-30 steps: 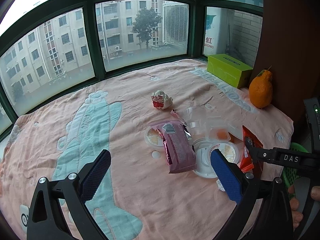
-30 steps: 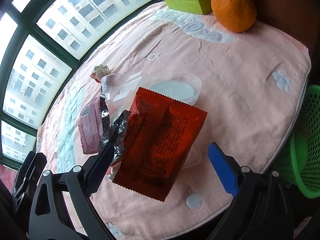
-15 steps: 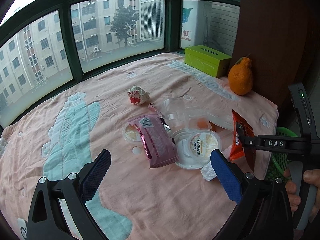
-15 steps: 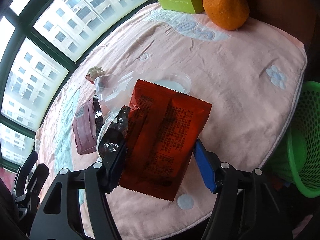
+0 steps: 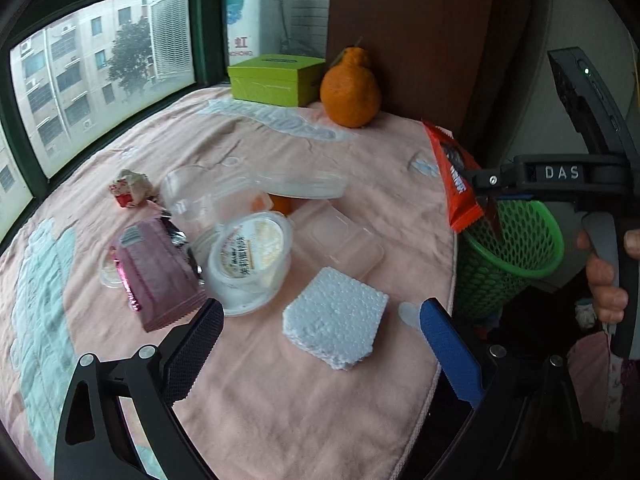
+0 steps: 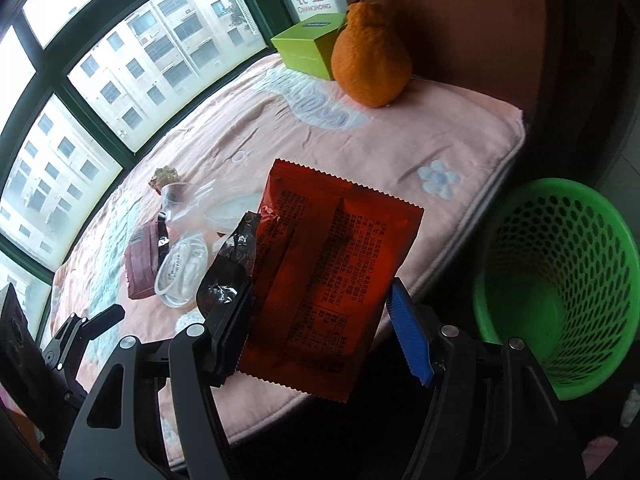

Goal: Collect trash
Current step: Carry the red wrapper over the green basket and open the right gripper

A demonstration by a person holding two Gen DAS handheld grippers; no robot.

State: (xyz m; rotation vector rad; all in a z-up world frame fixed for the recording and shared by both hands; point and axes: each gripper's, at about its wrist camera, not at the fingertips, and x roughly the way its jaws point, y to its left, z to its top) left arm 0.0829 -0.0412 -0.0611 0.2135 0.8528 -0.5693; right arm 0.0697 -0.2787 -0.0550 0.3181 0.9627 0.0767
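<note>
The right gripper [image 6: 320, 328] has its jaws clamped on a red wrapper [image 6: 336, 268], having just closed on it; the wrapper stands up between them with a crumpled dark foil flap at its left edge. In the left wrist view that wrapper [image 5: 454, 184] hangs above the rim of the green basket [image 5: 508, 252], which stands just off the edge of the worktop [image 5: 280, 392]. The left gripper [image 5: 320, 332] has its jaws wide open and empty, poised over a white foam block [image 5: 334, 318]. Beyond the block lie a lidded cup [image 5: 252, 258], a pink packet [image 5: 154, 276], clear plastic trays [image 5: 224, 194] and a crumpled wad [image 5: 130, 190]. At the far edge sit an orange [image 5: 350, 92] and a green box [image 5: 276, 80].
</note>
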